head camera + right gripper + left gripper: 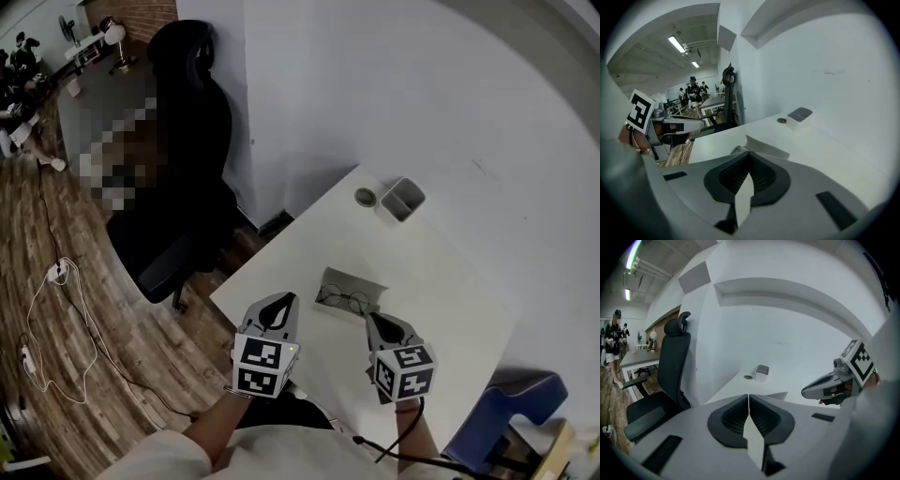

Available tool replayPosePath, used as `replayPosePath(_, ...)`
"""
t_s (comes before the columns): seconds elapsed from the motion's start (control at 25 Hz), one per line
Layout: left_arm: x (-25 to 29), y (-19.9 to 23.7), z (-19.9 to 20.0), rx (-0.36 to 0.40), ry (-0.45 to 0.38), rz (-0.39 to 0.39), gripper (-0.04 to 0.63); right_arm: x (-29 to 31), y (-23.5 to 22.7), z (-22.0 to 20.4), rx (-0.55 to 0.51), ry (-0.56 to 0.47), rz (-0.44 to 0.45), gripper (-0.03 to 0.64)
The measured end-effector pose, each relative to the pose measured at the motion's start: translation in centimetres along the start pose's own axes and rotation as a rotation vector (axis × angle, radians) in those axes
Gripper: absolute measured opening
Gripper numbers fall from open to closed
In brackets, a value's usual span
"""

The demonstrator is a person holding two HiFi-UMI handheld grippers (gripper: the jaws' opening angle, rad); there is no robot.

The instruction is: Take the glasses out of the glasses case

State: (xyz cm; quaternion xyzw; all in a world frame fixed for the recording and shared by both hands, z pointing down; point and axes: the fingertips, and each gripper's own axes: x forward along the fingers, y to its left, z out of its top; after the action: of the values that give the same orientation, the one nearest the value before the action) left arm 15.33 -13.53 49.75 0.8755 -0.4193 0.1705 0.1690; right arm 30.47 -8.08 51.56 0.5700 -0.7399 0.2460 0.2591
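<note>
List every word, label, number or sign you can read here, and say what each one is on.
No words, brands or numbers can be read.
Marker cube of the left tongs: square black-and-white patterns, no letters.
Marker cube of the right tongs: the same kind of pattern.
Glasses case and grey cup: no print visible.

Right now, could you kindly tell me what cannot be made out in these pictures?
Glasses: tiny in head view; left claw hides them in left gripper view.
Glasses case: near part behind right claw in right gripper view.
Round thing beside grey cup: too small to identify.
</note>
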Motion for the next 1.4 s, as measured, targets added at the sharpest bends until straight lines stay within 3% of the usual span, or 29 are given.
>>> replayPosePath(0.4, 0.2, 0.7, -1.5, -0.053, 0.011, -0.028, 0.023, 2.3, -0.6, -0.3, -0.156, 0.085, 0.043, 0.032)
replayPosePath(0.88, 1.3, 2.2, -2.9, -0.098, 0.031, -0.016, 0.023, 4.1, -1.4, 0.1, -0.194, 0.116, 0.073, 0.038)
replayPosePath(1.4, 1.7, 2.9, -4.2, -0.13, 0.044, 0.001, 0.023, 6.3, -0.8, -1.0, -0.358, 0.2, 0.165, 0.111)
